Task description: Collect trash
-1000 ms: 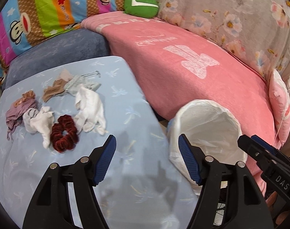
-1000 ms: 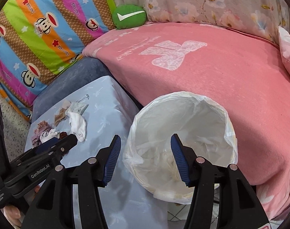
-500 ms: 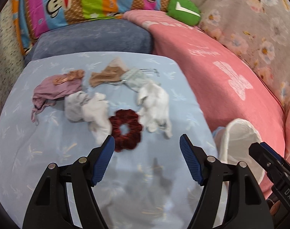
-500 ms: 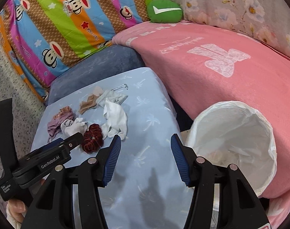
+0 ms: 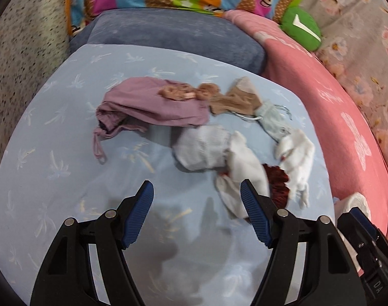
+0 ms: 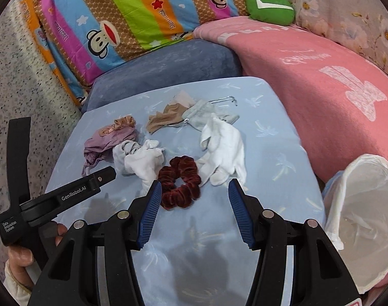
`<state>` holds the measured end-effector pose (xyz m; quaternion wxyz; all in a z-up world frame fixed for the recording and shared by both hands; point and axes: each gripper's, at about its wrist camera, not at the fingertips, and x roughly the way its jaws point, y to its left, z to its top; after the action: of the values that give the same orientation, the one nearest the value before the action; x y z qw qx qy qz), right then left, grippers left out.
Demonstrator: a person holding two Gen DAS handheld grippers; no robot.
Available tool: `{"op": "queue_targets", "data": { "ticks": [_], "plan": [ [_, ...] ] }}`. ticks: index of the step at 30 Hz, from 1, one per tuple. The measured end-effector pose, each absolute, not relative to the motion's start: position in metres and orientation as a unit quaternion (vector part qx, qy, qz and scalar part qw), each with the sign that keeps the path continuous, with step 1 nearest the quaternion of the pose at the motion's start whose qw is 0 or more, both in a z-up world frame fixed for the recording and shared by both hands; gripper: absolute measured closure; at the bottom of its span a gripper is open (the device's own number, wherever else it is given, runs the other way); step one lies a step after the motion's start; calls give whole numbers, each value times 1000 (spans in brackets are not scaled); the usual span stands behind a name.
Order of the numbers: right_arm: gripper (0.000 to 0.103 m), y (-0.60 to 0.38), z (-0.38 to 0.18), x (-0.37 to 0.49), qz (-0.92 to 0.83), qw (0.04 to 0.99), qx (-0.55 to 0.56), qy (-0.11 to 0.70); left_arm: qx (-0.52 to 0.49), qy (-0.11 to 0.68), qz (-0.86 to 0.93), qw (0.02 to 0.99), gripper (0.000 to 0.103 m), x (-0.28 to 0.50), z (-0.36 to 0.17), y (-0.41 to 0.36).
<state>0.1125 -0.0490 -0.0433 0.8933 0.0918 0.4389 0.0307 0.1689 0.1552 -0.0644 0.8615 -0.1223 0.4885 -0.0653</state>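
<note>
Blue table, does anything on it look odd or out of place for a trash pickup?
Yes: the blue table holds no obvious trash, only soft items: a dark red scrunchie, white socks, a mauve pouch and tan hosiery. The lined bin stands beside it. Both grippers are open, holding nothing.

We hold the left gripper (image 5: 197,213) with its two blue-padded fingers (image 5: 138,213) spread wide apart and nothing between them, its black arms fanning out toward the lower corners of its own wrist view. We hold the right gripper (image 6: 194,210) in the same wide-spread, unloaded pose, blue pads (image 6: 241,213) facing each other across the gap. In the right wrist view the left gripper's black body lies at the lower left, grasped by our bare left hand (image 6: 23,252), with a pale sleeve cuff at the wrist.
</note>
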Motion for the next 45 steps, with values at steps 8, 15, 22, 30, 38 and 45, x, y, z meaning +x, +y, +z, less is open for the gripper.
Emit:
{"op": "queue_targets", "data": {
  "ticks": [8,15,22,30,38,45],
  "plan": [
    [49,-6,-74,152,61,881,82,462,-149,498,-55,853,36,189,-78,184],
    [65,17,-98,175,71,871,73,481,-168,501,-76,846,36,206,-83,186],
    [94,17,-114,183,74,862,79,494,-152,498,-104,847,36,219,-85,168],
    [95,13,-111,178,74,864,82,491,-153,516,-133,832,64,229,-98,152],
    [96,1,-91,164,68,874,91,473,-149,505,-150,837,83,213,-81,145],
    [96,-17,-55,143,59,890,104,439,-135,473,-155,857,83,194,-45,133]
  ]
}}
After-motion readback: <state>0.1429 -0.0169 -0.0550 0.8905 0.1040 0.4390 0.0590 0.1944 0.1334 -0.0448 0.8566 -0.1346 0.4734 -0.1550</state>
